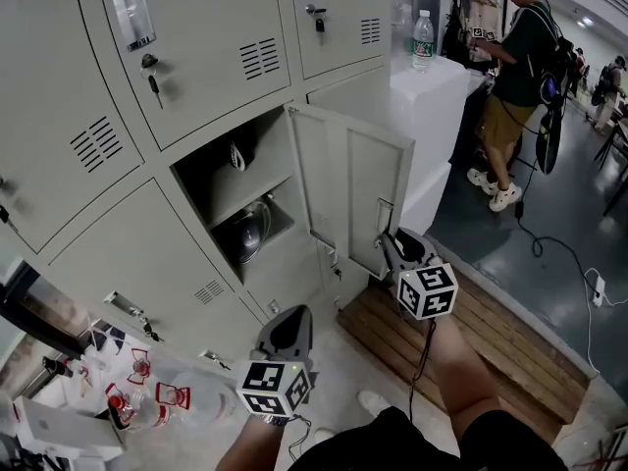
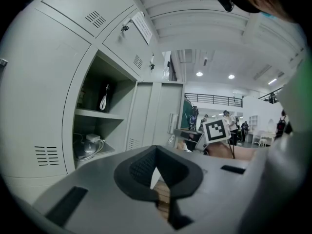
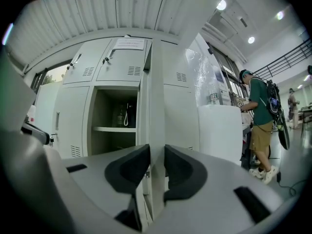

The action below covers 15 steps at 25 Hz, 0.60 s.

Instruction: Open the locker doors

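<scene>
Your right gripper (image 3: 157, 152) is clamping its jaws on the free edge of the open locker door (image 3: 157, 96), one pad pressing on each face, at the lower centre of the right gripper view; in the head view that door is standing swung out at mid-frame, hinged on its left, and your gripper is meeting it near its lower right corner; your left gripper (image 2: 157, 152) is holding its jaws closed tip to tip on nothing, hanging at the bottom centre of the head view, apart from the lockers; left of the door the open compartment (image 1: 211, 180) is showing a shelf (image 1: 250, 196) with dark items above and below it; the neighbouring locker doors (image 1: 216, 37) are sitting closed across the upper left; a wooden platform (image 1: 471, 346) is lying at lower right; a person (image 1: 515, 77) is standing at upper right.
</scene>
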Motion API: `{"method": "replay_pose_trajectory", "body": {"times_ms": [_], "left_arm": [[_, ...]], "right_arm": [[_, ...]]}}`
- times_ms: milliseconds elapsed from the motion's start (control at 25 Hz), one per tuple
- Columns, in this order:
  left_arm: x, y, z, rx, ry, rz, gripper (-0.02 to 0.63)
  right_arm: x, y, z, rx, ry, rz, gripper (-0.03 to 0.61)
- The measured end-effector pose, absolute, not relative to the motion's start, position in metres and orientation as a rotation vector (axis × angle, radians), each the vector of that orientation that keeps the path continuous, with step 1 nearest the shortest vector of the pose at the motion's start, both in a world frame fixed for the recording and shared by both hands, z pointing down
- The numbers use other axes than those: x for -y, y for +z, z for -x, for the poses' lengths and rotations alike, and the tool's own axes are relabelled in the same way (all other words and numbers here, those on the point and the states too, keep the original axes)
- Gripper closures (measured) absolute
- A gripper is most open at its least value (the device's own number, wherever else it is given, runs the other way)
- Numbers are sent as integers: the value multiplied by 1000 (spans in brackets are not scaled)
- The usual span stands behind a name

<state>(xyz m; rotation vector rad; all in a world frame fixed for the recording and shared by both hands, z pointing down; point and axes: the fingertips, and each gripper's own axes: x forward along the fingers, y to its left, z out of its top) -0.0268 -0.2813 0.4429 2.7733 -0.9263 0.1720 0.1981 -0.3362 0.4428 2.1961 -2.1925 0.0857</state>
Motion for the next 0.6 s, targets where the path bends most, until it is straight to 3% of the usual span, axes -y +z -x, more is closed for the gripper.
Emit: {"method": "replay_pose_trajectory", "body": {"times_ms": [600], "left_arm": [[289,443,12,988,179,-2751,617]], "right_arm": [[350,444,-229,2196,103,-2198,489]]}}
